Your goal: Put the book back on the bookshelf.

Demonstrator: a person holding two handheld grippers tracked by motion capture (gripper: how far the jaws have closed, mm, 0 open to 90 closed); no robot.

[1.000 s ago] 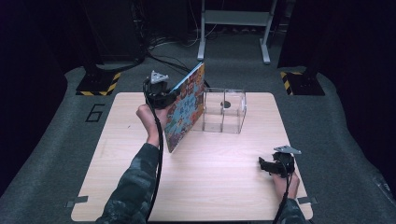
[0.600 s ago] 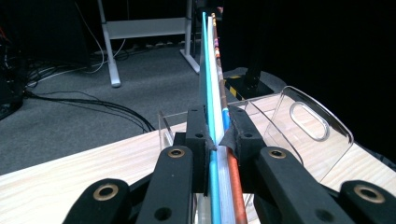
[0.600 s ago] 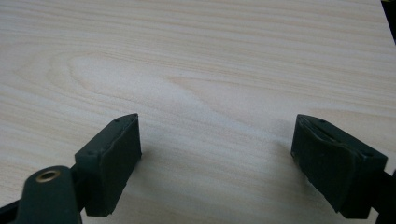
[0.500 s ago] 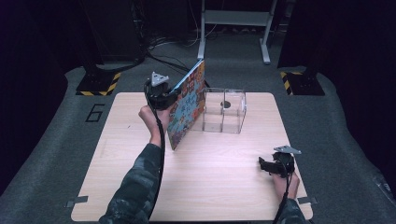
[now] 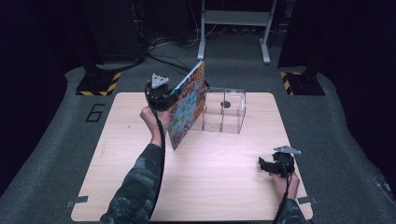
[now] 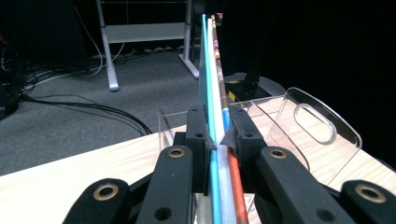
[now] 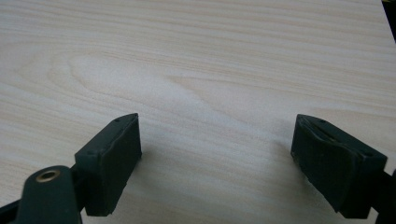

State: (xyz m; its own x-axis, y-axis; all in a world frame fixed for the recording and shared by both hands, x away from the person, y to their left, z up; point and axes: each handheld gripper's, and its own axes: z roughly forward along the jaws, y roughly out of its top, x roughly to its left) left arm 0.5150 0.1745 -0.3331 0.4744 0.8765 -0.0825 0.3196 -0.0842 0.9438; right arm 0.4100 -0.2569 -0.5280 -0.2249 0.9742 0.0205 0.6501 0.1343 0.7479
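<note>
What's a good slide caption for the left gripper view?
Left claw shut on the edge of a thin colourful book, held upright beside a clear plastic organiser on the wooden table.

Left gripper (image 5: 169, 100) carried book (image 5: 187, 108) slightly nearer clear box (image 5: 224, 111).

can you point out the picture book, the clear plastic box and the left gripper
picture book (image 5: 187, 108), high view, on its colourful cover
clear plastic box (image 5: 224, 111), high view, on its front wall
left gripper (image 6: 219, 135), left gripper view, between its fingertips, clamped on the book's edge
</note>
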